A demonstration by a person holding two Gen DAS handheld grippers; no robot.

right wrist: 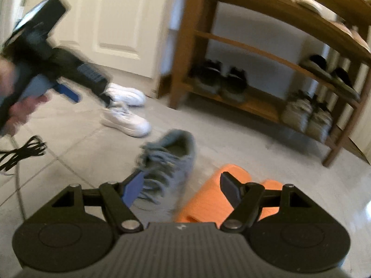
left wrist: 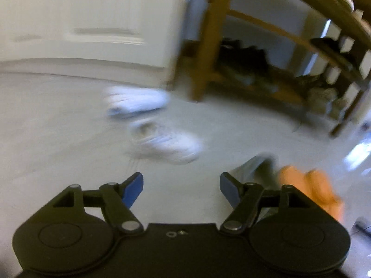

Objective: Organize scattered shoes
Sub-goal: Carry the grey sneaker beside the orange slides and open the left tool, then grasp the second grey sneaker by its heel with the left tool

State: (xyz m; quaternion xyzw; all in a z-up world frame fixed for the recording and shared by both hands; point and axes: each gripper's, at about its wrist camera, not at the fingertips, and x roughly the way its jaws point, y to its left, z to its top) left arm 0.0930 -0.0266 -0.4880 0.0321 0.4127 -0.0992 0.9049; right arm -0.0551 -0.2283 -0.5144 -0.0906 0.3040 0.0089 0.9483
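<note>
the wooden shoe rack [right wrist: 266, 53] held a dark pair [right wrist: 220, 81] at the 12 o'clock end of its bottom shelf and a tan pair [right wrist: 306, 115] toward 3 o'clock, with dark slippers [right wrist: 329, 69] on the middle shelf; what lay on its top was too blurred to name. on the tiled floor [right wrist: 266, 162] two white sneakers [right wrist: 126, 108] sat at 11 o'clock near a white door [right wrist: 120, 23], a grey sneaker [right wrist: 171, 159] lay just ahead, orange slides [right wrist: 208, 197] beside it. the right gripper [right wrist: 180, 191] stood wide apart, empty, over both. the left gripper [left wrist: 180, 191] was wide too, holding nothing, its view smeared by motion. a black cable [right wrist: 23, 153] lay at 9 o'clock
</note>
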